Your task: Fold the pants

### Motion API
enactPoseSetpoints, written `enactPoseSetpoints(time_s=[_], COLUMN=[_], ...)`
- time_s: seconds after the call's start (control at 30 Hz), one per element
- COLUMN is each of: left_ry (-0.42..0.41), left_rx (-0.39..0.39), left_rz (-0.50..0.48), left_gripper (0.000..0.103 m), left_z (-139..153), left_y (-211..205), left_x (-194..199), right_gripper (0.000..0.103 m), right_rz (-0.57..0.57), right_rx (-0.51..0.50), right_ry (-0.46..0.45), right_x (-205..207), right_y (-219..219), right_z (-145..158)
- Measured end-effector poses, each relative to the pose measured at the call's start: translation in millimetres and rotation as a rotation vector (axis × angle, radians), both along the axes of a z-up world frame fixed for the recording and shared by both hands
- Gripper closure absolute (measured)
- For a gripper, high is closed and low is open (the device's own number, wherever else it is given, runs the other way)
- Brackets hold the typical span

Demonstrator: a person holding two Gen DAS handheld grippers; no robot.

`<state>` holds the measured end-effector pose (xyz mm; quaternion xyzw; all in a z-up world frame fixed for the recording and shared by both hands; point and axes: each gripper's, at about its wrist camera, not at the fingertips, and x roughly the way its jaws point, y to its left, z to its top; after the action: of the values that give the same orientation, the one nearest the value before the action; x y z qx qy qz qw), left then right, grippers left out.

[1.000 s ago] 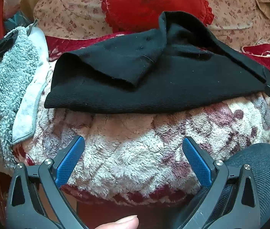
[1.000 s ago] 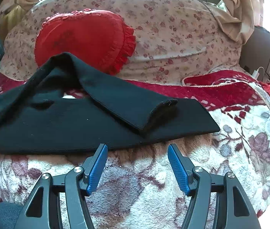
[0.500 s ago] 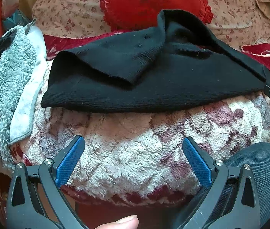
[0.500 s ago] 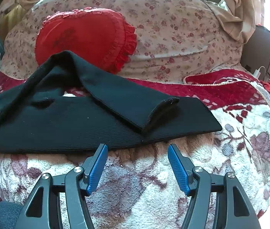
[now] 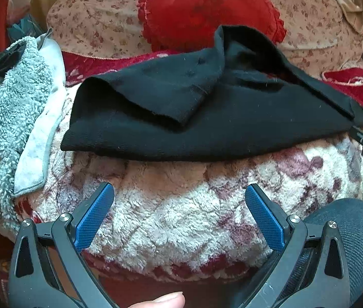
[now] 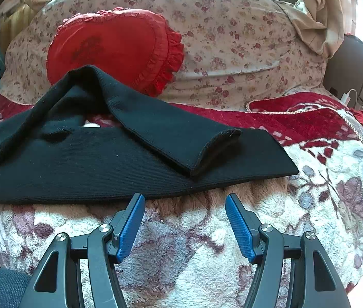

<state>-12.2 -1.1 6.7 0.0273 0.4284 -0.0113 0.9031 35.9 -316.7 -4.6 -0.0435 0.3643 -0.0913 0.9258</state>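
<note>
A fleecy flowered blanket [image 6: 258, 231] covers the bed. On it lie the black pants [image 5: 232, 128], long axis running left to right, one leg folded back over the other with its cuff pointing right. Behind them stands a red pillow [image 6: 109, 46]. The left gripper [image 5: 179, 195] and right gripper [image 6: 185, 205] both hover spread wide, empty, just short of the pants' near edge. The letters "DAS" show on the right gripper's side in the left view.

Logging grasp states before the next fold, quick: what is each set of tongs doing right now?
Left tongs: open, holding nothing, short of the black pants.
Right tongs: open, holding nothing, just short of the pants' near edge.
</note>
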Motion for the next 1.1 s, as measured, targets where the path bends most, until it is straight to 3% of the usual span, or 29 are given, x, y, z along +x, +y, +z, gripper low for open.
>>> enactPoseSetpoints(time_s=[0.17, 0.27, 0.53, 0.73, 0.9, 1.03, 1.1], left_ry=[-0.063, -0.042, -0.003, -0.029, -0.003, 0.014, -0.002], left_rx=[0.029, -0.057, -0.172, -0.233, -0.414, -0.585, -0.634], left_rz=[-0.015, -0.060, -0.144, -0.085, -0.003, -0.015, -0.012], left_gripper=[0.001, 0.001, 0.001, 0.001, 0.002, 0.002, 0.002], left_z=[5.2, 5.1, 5.1, 2.4, -7.2, -13.7, -14.1], left_y=[2.5, 7.1, 12.5, 58.9, 109.3, 126.2, 127.3], left_x=[-1.2, 1.3, -1.0, 4.0, 18.8, 30.6, 35.1], right_gripper=[0.040, 0.040, 0.040, 0.040, 0.040, 0.040, 0.040], right_rz=[0.001, 0.001, 0.000, 0.052, 0.073, 0.116, 0.133], right_rx=[0.000, 0.000, 0.001, 0.108, 0.116, 0.062, 0.049], right_ry=[0.000, 0.001, -0.002, -0.088, -0.132, -0.136, -0.141], right_x=[0.0, 0.2, -0.2, -8.4, -0.2, 12.5, 14.4], right_y=[0.1, 0.3, 0.1, -16.2, -42.0, -60.6, -68.5], right_z=[0.2, 0.2, 0.6, 18.7, 47.7, 65.5, 65.6])
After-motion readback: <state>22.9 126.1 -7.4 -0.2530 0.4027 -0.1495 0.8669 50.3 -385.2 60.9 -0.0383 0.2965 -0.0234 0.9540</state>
